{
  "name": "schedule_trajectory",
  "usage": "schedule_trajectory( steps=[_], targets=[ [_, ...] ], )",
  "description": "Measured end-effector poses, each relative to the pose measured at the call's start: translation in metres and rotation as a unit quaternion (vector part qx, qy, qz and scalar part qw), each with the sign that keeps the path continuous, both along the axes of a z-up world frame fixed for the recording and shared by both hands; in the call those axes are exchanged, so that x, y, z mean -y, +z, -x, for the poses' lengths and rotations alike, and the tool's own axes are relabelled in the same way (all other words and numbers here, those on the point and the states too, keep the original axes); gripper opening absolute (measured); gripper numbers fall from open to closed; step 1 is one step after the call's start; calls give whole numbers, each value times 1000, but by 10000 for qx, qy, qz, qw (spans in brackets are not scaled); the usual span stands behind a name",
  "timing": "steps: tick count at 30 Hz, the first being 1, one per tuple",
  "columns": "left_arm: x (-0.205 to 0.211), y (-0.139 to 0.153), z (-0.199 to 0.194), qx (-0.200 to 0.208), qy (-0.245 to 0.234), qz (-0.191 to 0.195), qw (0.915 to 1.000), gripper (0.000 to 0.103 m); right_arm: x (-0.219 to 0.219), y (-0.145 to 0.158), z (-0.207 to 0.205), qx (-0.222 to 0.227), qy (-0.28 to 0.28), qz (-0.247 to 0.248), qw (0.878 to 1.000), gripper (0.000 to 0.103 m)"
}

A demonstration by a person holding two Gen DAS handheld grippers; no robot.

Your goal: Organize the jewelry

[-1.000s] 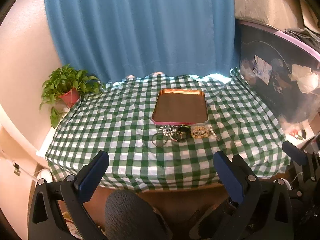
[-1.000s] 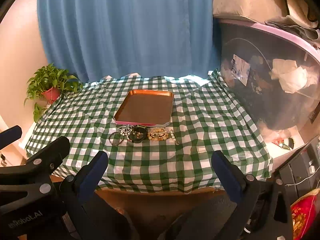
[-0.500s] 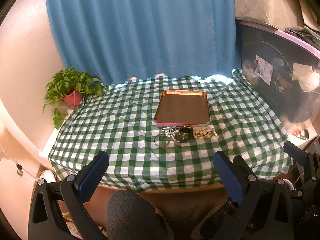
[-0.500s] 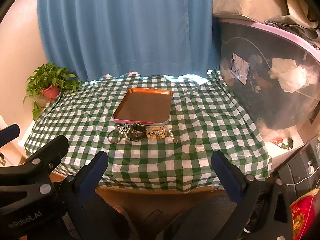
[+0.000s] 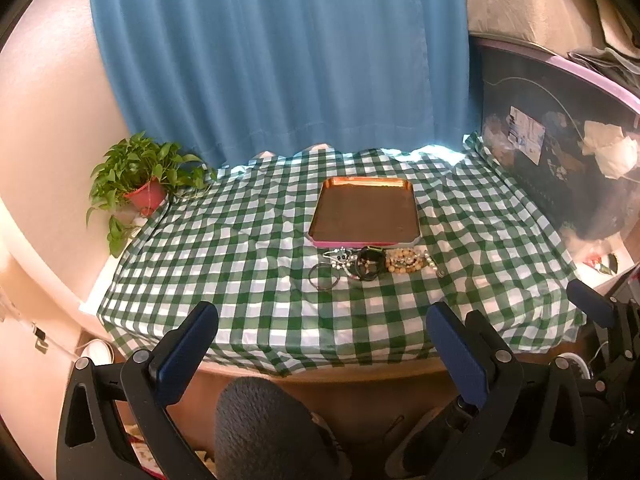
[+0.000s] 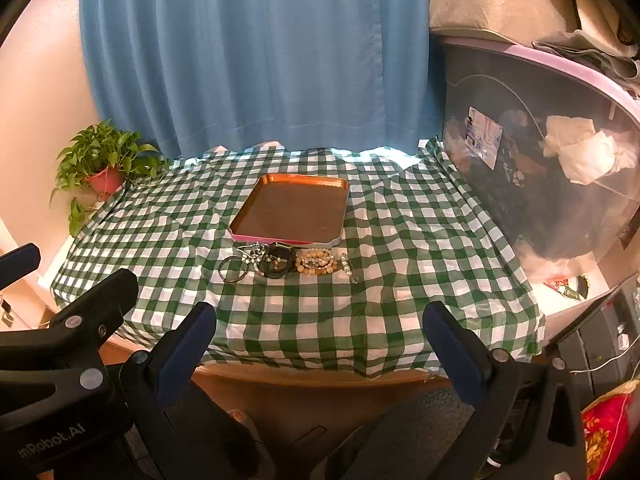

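- Left wrist view: the left gripper [image 5: 320,344] hangs short of the near edge of the table [image 5: 248,280] with its green-and-white checked cloth, jaws spread wide and holding nothing. The jewelry sits in a row on the cloth just in front of the empty copper-coloured rectangular tray with a pink rim [image 5: 366,212]: a thin dark ring bangle [image 5: 323,276] at the left end, a tangled silver beaded chain [image 5: 342,258], a black band bracelet [image 5: 369,264], tan beaded bracelets [image 5: 404,261] and a small silver piece [image 5: 434,266] at the right end. A potted green plant in a red pot [image 5: 140,176] stands at the far left corner.
- Right wrist view: the right gripper [image 6: 320,344] is likewise back from the table, jaws wide and empty, with the same row lying ahead and slightly left of centre.
- Step in hand, as I judge it: the approach; nothing is in the tray yet.
- Next move: bring one gripper forward and down over an end piece, close on it alone, and avoid dragging the tangled neighbours.
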State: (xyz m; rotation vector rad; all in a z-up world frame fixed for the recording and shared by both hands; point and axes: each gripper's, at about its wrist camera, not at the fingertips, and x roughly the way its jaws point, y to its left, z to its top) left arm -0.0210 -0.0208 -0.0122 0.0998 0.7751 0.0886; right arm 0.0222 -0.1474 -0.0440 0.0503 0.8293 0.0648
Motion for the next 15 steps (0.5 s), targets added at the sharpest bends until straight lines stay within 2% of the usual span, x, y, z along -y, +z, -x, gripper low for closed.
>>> schedule_trajectory(
  steps=[15],
  targets=[
    [5, 0, -1, -18, 17, -13, 10000, 103, 0, 1, 2, 29, 5, -4, 10000, 103]
  ],
)
